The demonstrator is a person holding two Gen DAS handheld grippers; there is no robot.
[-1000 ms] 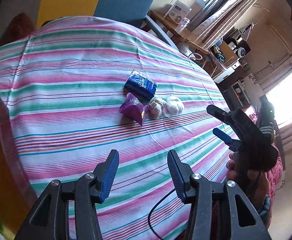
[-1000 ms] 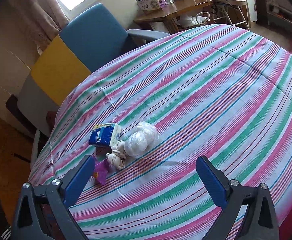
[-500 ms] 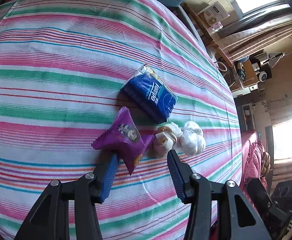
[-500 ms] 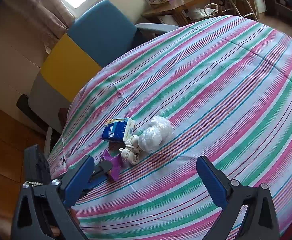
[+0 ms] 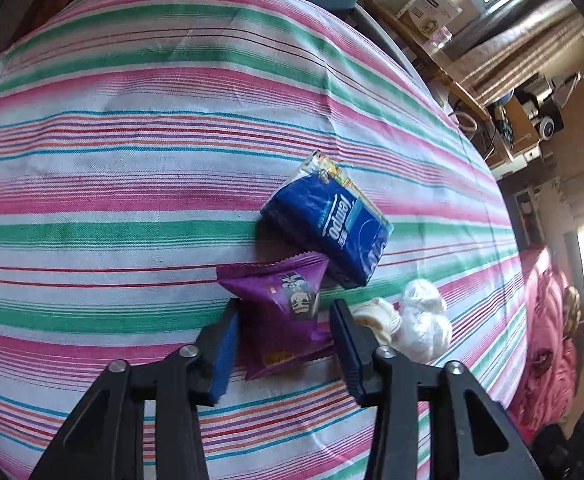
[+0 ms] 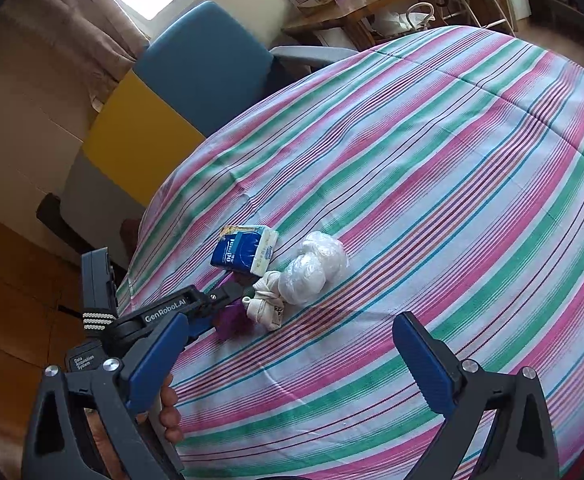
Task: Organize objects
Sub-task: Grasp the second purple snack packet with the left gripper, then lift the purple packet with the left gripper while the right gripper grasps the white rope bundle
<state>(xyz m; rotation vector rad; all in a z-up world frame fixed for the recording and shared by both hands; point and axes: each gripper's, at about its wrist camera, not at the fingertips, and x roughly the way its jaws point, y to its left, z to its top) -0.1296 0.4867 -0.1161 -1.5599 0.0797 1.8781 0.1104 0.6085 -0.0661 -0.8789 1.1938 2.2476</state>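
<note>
Blue pads sit on the tips of the left gripper, and its jaws have just been closing. The purple snack bag is between them now, and the pads press on both of its sides, so the left gripper is grasping the bag. The bag lies on the striped tablecloth, which has pink, green and white stripes.

Just to the right of the bag is a small cream knot of cloth. It looks like it touches the right finger of the left gripper. Next to it, further right, is a white crinkly plastic ball. The two seem to touch each other.

A little further away is a blue tissue pack. Its near corner sits over the far edge of the purple bag.

The right gripper hangs above the near part of the tablecloth with its jaws spread wide and nothing between them. From its camera you can see the left gripper reaching in from the left, and a hand holding it low down.

Far past the table is a blue chair. Beside it is a yellow panel. At the very back is a wooden shelf with boxes on it.
</note>
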